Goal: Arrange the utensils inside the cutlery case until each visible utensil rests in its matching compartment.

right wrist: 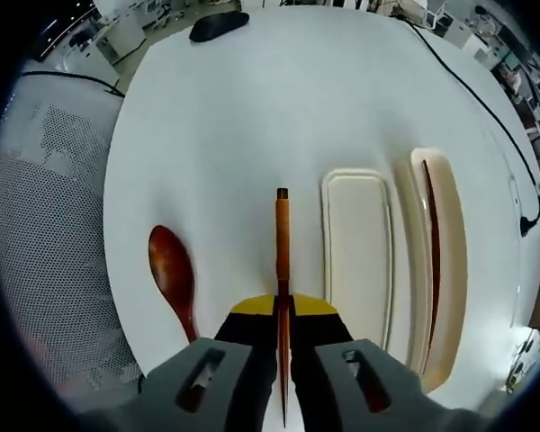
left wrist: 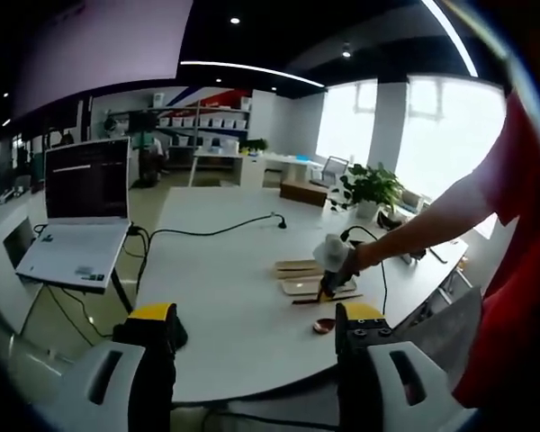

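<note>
A big white oval table (left wrist: 234, 315) sits dead centre in an open office. At nine o'clock an open laptop (left wrist: 81, 211) rests on a stand, cables trailing to the floor. A black cable (left wrist: 216, 231) snakes across the tabletop. Over at two o'clock, bright windows (left wrist: 450, 126) pour in daylight behind a potted plant (left wrist: 371, 187). Far back at twelve, white shelving (left wrist: 202, 121) and desks (left wrist: 252, 166). Overhead, a dark ceiling with light strips (left wrist: 252, 70) and spotlights.

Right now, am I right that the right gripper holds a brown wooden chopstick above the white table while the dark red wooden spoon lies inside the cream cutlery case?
Not quite: the dark red wooden spoon lies on the white table, outside the cream cutlery case, as the right gripper view shows. The right gripper does hold the brown wooden chopstick.
</note>
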`<action>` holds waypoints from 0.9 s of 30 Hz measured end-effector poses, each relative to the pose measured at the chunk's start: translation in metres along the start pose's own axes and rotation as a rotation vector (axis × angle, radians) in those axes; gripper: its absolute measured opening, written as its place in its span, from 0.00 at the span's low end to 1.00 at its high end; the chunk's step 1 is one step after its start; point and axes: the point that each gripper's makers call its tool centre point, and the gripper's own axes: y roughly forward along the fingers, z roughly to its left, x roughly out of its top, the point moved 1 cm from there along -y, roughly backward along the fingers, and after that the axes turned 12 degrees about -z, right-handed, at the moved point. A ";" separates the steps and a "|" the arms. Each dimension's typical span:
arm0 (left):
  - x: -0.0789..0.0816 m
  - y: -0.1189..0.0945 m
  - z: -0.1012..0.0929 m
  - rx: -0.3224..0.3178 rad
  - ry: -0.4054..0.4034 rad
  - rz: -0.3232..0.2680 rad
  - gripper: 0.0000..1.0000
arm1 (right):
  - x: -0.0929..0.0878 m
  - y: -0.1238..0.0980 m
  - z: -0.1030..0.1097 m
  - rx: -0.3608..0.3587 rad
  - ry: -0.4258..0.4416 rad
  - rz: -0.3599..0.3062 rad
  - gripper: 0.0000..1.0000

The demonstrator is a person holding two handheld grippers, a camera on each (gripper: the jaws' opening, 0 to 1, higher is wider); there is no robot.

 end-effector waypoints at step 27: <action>0.001 0.002 -0.009 -0.031 0.012 -0.003 0.74 | 0.008 -0.036 -0.010 -0.016 0.029 -0.044 0.00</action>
